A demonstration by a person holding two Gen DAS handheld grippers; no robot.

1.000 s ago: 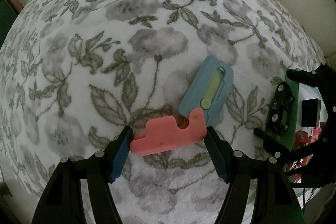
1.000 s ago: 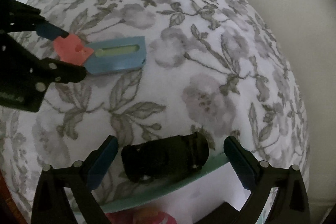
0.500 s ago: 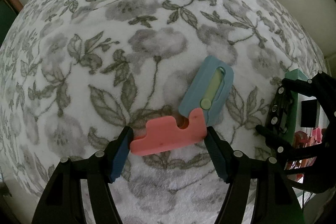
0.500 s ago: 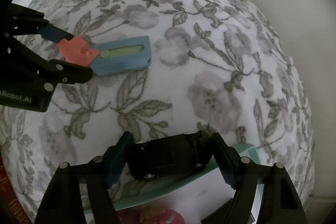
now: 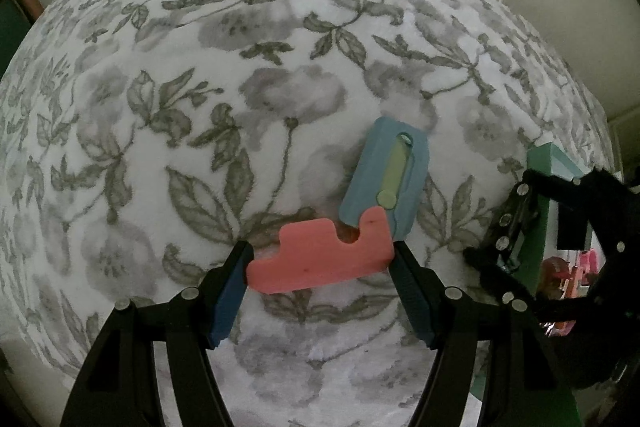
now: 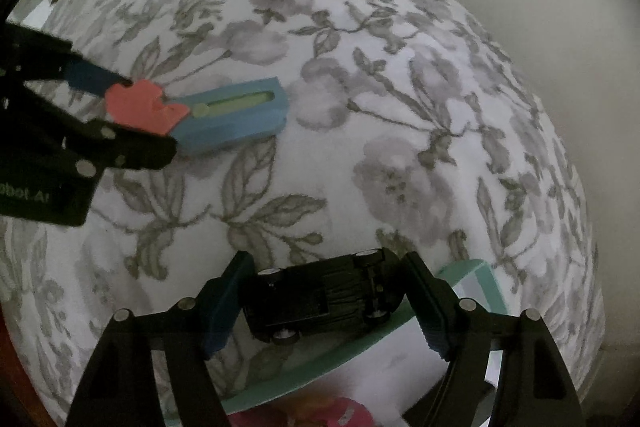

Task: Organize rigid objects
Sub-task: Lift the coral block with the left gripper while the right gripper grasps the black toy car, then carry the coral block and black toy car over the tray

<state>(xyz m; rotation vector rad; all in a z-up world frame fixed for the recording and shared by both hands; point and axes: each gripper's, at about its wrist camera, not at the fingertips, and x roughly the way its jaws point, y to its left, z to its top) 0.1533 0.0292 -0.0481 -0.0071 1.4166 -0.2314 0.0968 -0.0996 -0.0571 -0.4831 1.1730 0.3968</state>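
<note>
Left gripper (image 5: 320, 259), lower centre: jaws clamped on pink block (image 5: 320, 255) touching blue case (image 5: 386, 179). Right gripper (image 6: 324, 295), bottom: jaws closed around black toy car (image 6: 324, 297) above green box (image 6: 472, 275).

We see a soft surface covered with a white plush blanket (image 5: 280, 99) printed all over with grey flowers and leaves. Directly on it lies a blue slotted block (image 5: 386, 175) with a pale green slider in its groove. To the right of the blue block, at the blanket's edge, sits a teal box (image 6: 476, 277); we cannot tell whether it rests on the blanket.
</note>
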